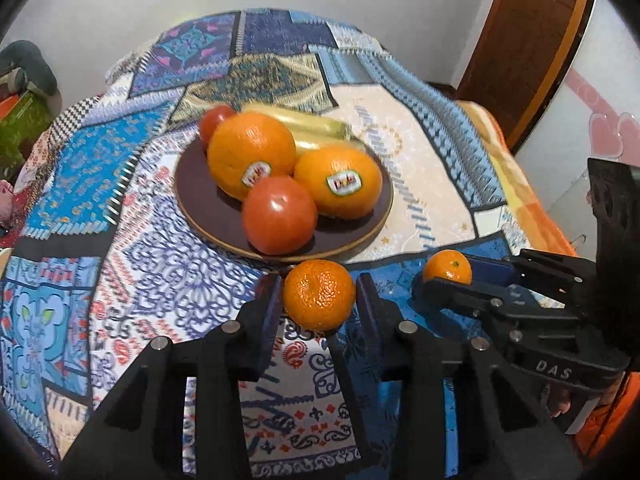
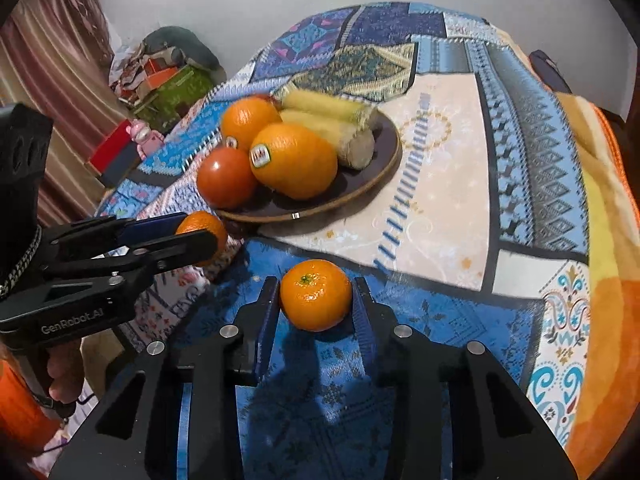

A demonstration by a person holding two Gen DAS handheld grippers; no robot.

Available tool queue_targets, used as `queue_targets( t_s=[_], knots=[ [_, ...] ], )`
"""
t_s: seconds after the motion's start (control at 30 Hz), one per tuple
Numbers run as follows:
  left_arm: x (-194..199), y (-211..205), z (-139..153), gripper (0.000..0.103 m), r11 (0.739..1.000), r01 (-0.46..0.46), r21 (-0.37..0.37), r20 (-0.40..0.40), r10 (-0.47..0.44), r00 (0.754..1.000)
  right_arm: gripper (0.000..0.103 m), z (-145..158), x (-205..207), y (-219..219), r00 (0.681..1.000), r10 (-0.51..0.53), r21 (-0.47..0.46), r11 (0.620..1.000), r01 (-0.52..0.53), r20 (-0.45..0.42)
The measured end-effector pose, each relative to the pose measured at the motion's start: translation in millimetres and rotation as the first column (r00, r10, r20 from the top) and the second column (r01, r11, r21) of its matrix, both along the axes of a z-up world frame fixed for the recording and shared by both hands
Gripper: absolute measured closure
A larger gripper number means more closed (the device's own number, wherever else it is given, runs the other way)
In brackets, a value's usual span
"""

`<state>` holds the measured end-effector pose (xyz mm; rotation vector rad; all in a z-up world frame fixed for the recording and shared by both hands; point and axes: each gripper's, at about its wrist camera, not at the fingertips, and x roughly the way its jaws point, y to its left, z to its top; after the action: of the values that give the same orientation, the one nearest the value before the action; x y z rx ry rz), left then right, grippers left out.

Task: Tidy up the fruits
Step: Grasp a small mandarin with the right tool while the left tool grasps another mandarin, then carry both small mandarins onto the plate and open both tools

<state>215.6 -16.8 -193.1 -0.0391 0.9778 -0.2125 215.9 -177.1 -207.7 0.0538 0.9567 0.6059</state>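
patchwork cloth in blues, whites and creams covers the surface, with a pale wall behind and a brown wooden door at the right of the left wrist view. on the cloth sits a round dark brown plate holding two large sticker-labelled oranges, two red tomatoes and two pale yellow corn cobs at the back.

just in front of the plate's near rim, the left gripper has its black jaws drawn in narrow around a small dimpled mandarin, blue pads touching its sides; the fruit looks to rest on the cloth.

beside it, well clear of the plate, the right gripper has closed likewise on a second small mandarin with a green stem, pads pressed against both sides, over a deep blue patch.

a hand with an orange sleeve grips the left tool's handle. clutter, a green box and a pink toy lie off the far left edge.
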Motion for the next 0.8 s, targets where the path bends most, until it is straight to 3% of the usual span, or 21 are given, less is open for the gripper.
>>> queue_targets(
  t_s=[0.2, 0.4, 0.6, 0.8],
  knots=[
    [-4.3, 21.4, 32.7, 0.066, 0.999, -0.033, -0.030, 0.073, 0.035, 0.997, 0.070, 24.3, 6.5, 5.3, 0.998, -0.002, 0.021, 1.000, 0.001, 0.064],
    [4.2, 44.1, 54.1, 0.066, 0.997, -0.082, -0.009, 0.127, 0.082, 0.988, 0.070, 44.3, 20.4, 17.8, 0.993, 0.003, 0.039, 0.999, -0.007, 0.121],
    [22.0, 62.0, 54.2, 0.066, 0.993, -0.117, 0.002, 0.130, 0.116, 0.985, 0.070, 54.8, 38.0, 33.0, 0.987, 0.014, 0.039, 0.999, -0.020, 0.162],
    [43.6, 72.5, 35.9, 0.066, 0.991, -0.130, 0.018, 0.089, 0.128, 0.988, 0.070, 54.7, 58.6, 49.2, 0.985, 0.020, 0.032, 0.999, -0.025, 0.171]
  ],
)
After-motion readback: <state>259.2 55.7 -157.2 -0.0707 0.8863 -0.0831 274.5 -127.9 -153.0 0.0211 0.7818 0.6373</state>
